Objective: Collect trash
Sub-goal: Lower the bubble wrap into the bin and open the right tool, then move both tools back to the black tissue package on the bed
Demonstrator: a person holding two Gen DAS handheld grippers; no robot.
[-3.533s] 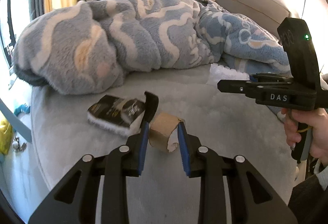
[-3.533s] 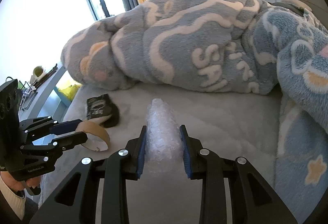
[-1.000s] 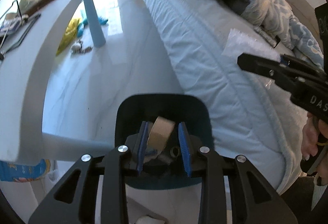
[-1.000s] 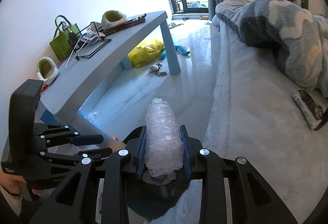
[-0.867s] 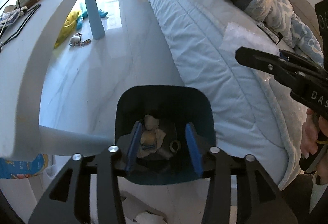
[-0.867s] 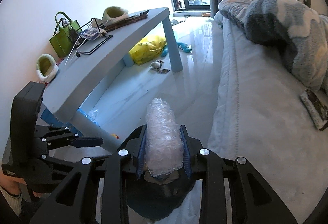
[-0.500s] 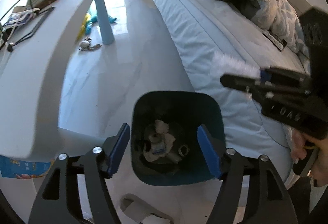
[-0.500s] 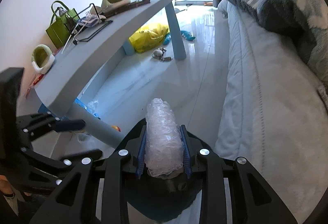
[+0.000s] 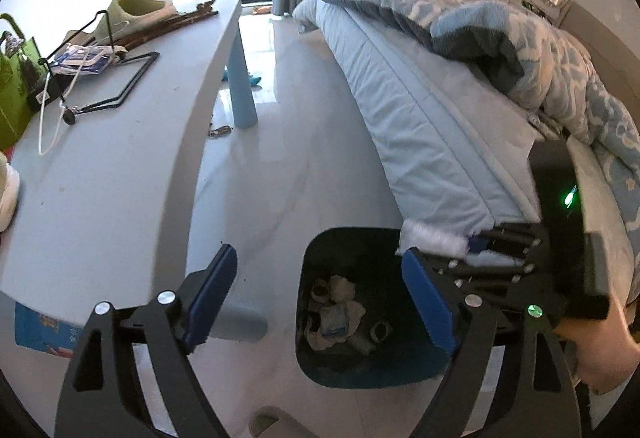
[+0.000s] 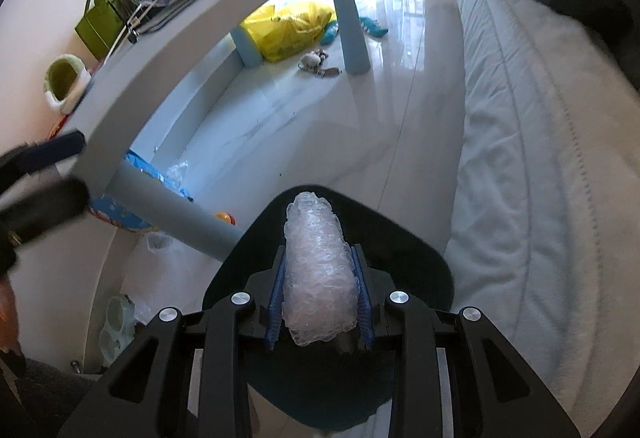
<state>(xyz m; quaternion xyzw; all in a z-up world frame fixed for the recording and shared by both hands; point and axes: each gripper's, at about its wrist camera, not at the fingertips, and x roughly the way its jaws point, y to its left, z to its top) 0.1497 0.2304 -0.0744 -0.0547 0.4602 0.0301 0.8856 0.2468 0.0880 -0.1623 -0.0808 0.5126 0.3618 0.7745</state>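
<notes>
A dark blue trash bin (image 9: 320,366) stands on the floor between the bed and the table; it holds crumpled paper and cardboard rolls (image 9: 340,314). My left gripper (image 9: 320,302) is wide open and empty above the bin's left side. My right gripper (image 10: 320,302) is shut on a roll of bubble wrap (image 10: 316,278) and holds it right over the bin (image 10: 416,254). In the left wrist view the right gripper (image 9: 472,250) comes in from the right with the bubble wrap (image 9: 432,240) over the bin's rim.
A grey table (image 9: 120,141) with a green bag, slippers and wire items stands left of the bin. The bed (image 9: 432,125) with a blue blanket runs along the right. A yellow bag (image 10: 288,25) and small things lie on the glossy floor under the table.
My left gripper let the cardboard roll drop into the bin, opened wide and shifted left. My right gripper carried the bubble wrap from the bed to above the bin.
</notes>
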